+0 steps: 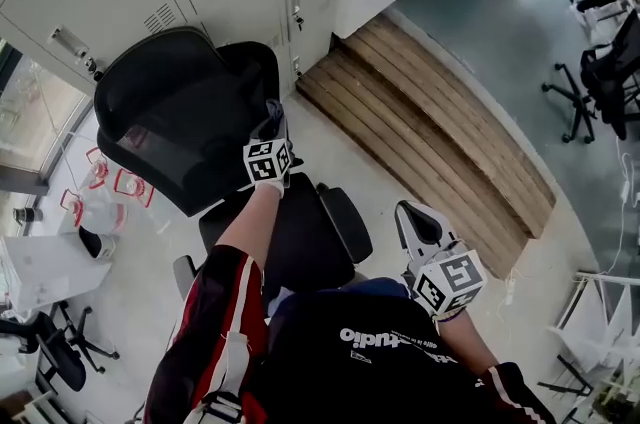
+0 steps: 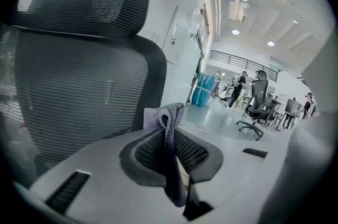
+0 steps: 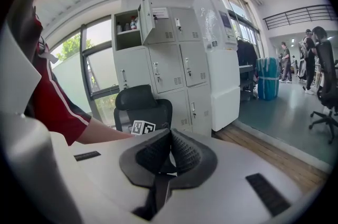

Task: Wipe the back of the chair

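Currently: black mesh chair back [image 1: 170, 117], upper left; left gripper [image 1: 272, 120] pinching grey cloth [image 2: 170, 118] at its right edge; right gripper [image 1: 412, 217] pressed together.

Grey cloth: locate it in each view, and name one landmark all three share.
Head view: grey cloth centre-left, in the left gripper at the chair's right edge.
Left gripper view: lower centre, clamped between the jaws.
Right gripper view: too small to make out.
Shared landmark: black mesh chair.
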`<state>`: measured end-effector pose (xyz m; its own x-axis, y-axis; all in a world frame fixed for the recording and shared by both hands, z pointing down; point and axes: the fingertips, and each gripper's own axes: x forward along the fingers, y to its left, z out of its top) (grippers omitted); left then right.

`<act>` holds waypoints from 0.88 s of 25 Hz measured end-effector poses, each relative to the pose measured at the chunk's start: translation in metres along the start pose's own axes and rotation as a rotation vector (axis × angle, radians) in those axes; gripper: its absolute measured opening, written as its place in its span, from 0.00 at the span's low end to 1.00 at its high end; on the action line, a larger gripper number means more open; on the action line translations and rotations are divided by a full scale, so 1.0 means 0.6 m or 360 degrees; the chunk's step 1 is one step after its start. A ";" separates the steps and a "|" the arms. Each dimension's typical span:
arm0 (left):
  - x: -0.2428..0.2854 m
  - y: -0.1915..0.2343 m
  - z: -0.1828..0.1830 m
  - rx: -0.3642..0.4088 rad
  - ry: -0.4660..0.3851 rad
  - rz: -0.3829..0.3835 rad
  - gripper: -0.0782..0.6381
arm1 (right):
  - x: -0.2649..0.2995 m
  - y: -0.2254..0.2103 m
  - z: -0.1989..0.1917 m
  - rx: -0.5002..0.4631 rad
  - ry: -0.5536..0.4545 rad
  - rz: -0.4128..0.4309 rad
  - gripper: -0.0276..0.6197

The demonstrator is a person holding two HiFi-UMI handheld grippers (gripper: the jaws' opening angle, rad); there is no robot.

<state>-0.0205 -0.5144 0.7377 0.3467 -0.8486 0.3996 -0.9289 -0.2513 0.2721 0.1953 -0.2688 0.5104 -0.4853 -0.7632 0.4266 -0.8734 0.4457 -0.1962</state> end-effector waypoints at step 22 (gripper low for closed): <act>-0.317 0.193 -0.008 -0.0140 -0.0145 0.0231 0.19 | 0.064 0.283 0.024 -0.0193 -0.0042 0.0438 0.06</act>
<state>-0.1933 -0.3800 0.6976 0.1928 -0.9126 0.3605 -0.9520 -0.0849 0.2942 0.0279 -0.2292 0.4807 -0.7053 -0.6173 0.3486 -0.6986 0.6889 -0.1935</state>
